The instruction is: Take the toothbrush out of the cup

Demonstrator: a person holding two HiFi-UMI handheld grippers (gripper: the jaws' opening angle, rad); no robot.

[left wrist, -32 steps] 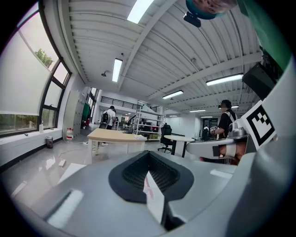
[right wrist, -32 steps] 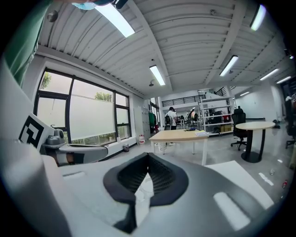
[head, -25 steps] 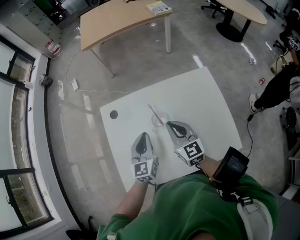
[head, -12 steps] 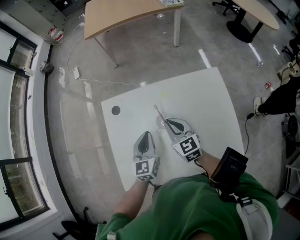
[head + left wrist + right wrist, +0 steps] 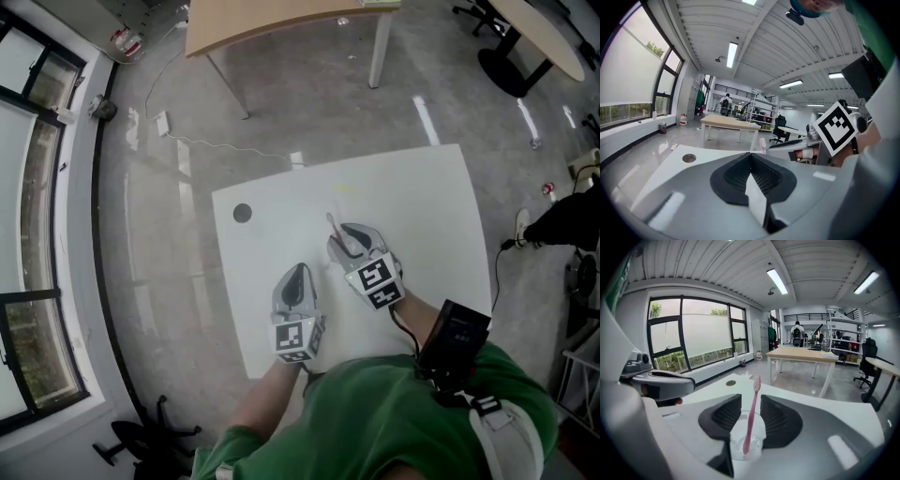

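A clear plastic cup (image 5: 746, 444) stands on the white table (image 5: 422, 206) with a pink toothbrush (image 5: 752, 413) leaning upright in it. My right gripper (image 5: 751, 401) has the cup deep between its jaws, which are opening; a dark pad stands on each side of the cup. From above, the toothbrush (image 5: 335, 228) sticks out past the right gripper (image 5: 349, 234), which hides most of the cup. My left gripper (image 5: 296, 272) hovers to the left, jaws shut and empty. Its own view shows the shut left gripper (image 5: 751, 157) and the brush head (image 5: 762, 144) beyond.
A round dark hole (image 5: 243, 213) marks the table's far left corner. A wooden desk (image 5: 272, 19) stands beyond on the grey floor, with a cable and plug (image 5: 161, 122) nearby. Windows line the left wall. A black chair base (image 5: 141, 441) lies at the lower left.
My right gripper has moved forward and down over the cup, which earlier stood just ahead of its tips. The left gripper has sunk slightly.
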